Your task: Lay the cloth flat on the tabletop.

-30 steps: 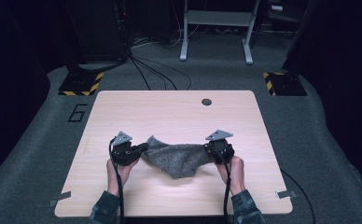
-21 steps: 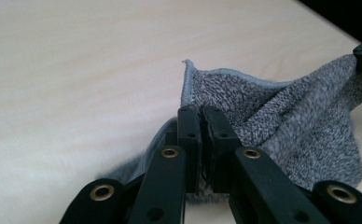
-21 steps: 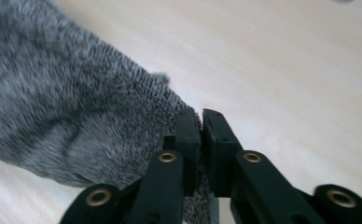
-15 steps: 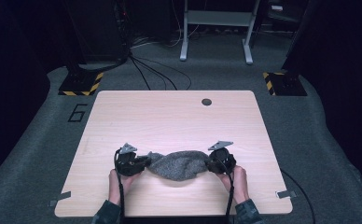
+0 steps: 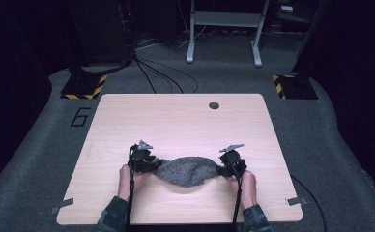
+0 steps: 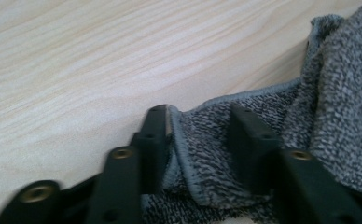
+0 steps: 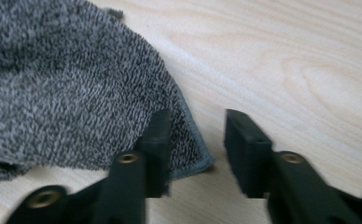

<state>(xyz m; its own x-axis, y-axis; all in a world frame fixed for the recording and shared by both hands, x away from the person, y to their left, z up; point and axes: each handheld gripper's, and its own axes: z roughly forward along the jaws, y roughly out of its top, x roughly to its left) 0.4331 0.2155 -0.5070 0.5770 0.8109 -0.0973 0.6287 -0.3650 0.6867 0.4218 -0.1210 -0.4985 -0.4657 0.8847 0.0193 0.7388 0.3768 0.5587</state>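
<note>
Grey towel [image 5: 188, 170]: bunched on table [image 5: 176, 121], near edge. Left gripper [image 6: 200, 135] spread around its hem; right gripper [image 7: 195, 140] spread, hem beside one jaw. Step, judged: releasing. Next: withdraw clear.

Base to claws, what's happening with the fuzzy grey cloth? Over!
Left claw open, jaws either side of a fold of the speckled grey knitted cloth. Right claw open at its hemmed corner. Pale wooden table otherwise bare.

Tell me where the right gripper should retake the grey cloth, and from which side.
Judging by its pose, take the hemmed corner of the grey cloth lying flat on the table. Come in low from the cloth's right end, where the right gripper is open beside it.
</note>
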